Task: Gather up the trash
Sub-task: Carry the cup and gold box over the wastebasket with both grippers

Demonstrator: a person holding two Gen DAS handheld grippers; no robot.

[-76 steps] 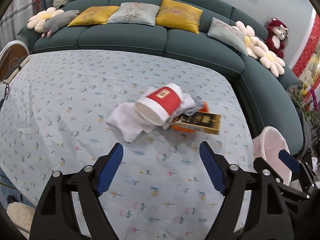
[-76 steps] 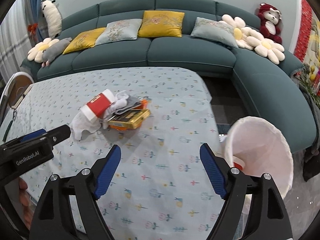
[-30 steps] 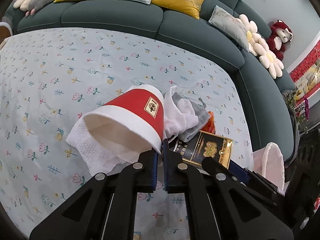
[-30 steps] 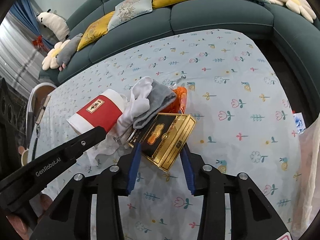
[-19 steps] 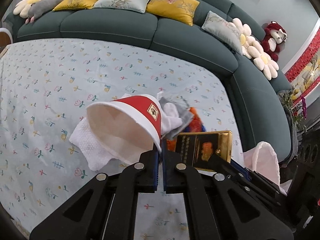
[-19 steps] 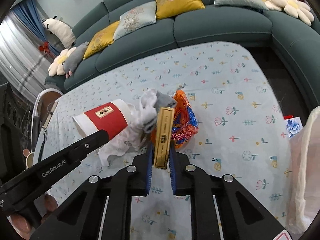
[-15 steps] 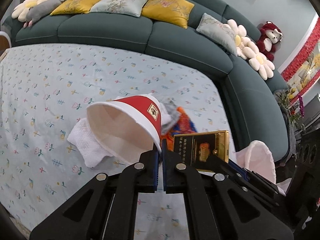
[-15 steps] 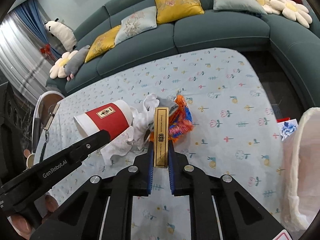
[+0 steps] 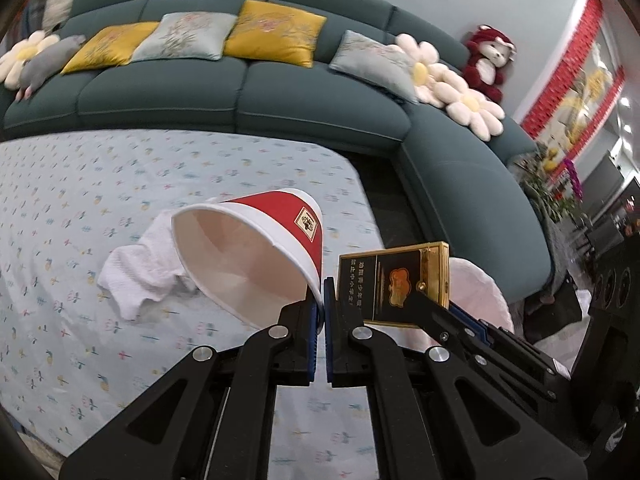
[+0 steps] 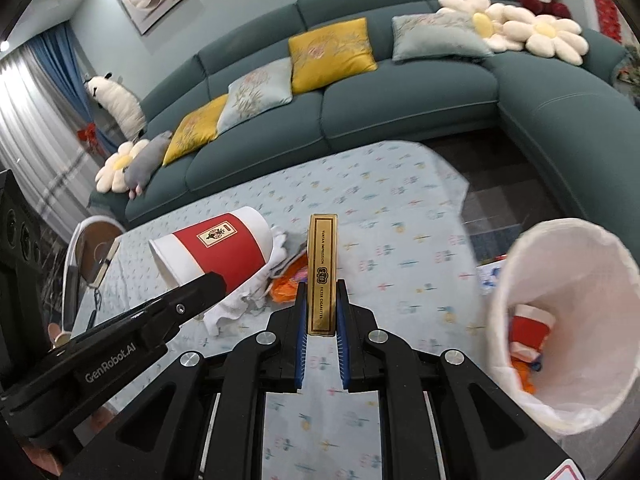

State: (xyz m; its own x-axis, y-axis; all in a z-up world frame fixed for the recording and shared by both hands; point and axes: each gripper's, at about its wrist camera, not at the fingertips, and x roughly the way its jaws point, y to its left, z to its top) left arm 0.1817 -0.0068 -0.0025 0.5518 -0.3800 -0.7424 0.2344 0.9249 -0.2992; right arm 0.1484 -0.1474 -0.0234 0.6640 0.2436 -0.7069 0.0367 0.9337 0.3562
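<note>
The paper cup (image 9: 256,264), pinched only by its rim in the left hand-held gripper (image 9: 321,312), could be dropped before the bin (image 10: 568,360), while the cigarette box (image 10: 322,276) is clamped in the right hand-held gripper (image 10: 322,320).

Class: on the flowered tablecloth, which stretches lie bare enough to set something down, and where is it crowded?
Bare: the tablecloth between the litter and the white-lined bin, the far strip along the sofa, and the left side. Crowded: the white towel and orange wrapper mid-table.
</note>
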